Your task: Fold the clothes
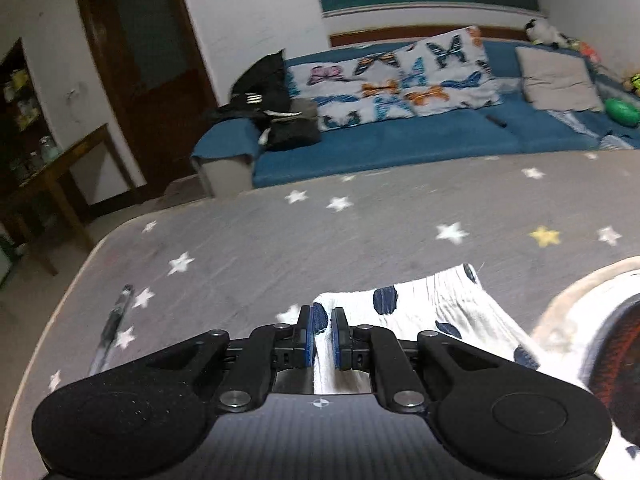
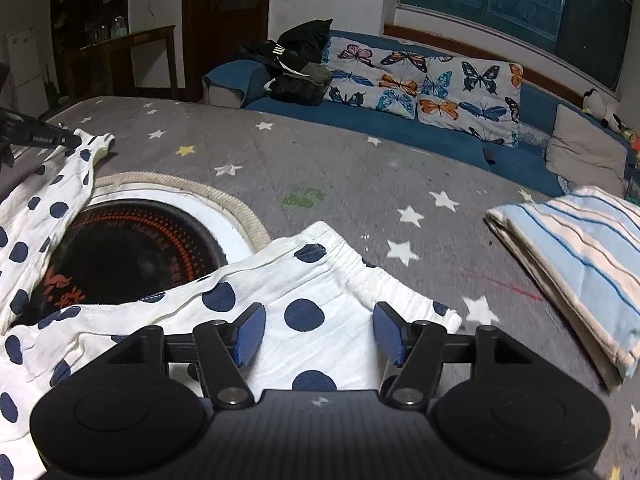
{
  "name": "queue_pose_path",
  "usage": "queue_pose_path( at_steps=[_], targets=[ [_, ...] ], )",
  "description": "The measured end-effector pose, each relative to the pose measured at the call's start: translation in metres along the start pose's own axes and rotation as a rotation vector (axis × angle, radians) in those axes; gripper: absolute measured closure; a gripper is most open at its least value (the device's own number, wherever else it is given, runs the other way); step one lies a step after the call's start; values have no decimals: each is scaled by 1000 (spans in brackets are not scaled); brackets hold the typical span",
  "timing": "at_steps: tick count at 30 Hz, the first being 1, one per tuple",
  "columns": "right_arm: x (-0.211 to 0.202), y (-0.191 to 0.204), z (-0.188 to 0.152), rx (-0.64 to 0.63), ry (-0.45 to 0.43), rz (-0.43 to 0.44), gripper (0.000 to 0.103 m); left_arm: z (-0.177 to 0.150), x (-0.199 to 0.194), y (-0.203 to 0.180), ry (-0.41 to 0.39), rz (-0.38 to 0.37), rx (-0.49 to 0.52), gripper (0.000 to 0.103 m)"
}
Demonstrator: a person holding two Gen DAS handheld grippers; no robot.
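I see the white polka-dot garment (image 2: 280, 304), crumpled, navy-spotted, with an elastic waistband, lying on the grey star-print table (image 2: 360, 168) and stretching leftward across the round stove plate (image 2: 132, 248). My left gripper (image 1: 322, 330) pinches its far end; my right gripper (image 2: 316, 334) hangs spread above the waistband end.

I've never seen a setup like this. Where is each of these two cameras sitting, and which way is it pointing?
Left wrist view: sits on the left tongs, looking forward along them over the grey star-print table to the blue sofa; its blue pads pinch the polka-dot garment.
Right wrist view: sits on the right tongs, open above that polka-dot garment, facing the sofa; a folded striped cloth lies right, and the left tongs show at far left.
Shared: garment, table, sofa, butterfly cushions.
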State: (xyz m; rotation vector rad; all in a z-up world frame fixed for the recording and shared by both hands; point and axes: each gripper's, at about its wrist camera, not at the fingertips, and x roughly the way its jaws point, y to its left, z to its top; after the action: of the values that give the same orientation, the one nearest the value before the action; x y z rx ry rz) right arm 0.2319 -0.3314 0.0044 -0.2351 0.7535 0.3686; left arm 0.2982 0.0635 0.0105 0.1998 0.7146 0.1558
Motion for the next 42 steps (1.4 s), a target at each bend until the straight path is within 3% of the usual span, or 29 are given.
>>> queue_pose_path(
  at_steps=[4,11,17,25,29,36,42],
  targets=[
    [2,0,5,2,-8,-16,39,-3,3,10,8,28,-40,89],
    [1,-12,14,17,-8,-81,41,-1,-27,9,-23,-16,-71,82],
    [16,-27,22,51,24,-77,43,-11,-94,-25,-67,-246,-38,82],
    [41,-38,42,89,26,-106,41,-47,-158,-100,43,-605,37,82],
    [27,-41,46,92,18,-119,41,-65,-188,-144,77,-758,107,82],
    [-14,-46,35,62,43,-91,45,-101,-217,-197,134,-892,187,82],
    [-13,-36,16,28,91,-57,53,-122,-232,-213,154,-972,200,83]
  ],
)
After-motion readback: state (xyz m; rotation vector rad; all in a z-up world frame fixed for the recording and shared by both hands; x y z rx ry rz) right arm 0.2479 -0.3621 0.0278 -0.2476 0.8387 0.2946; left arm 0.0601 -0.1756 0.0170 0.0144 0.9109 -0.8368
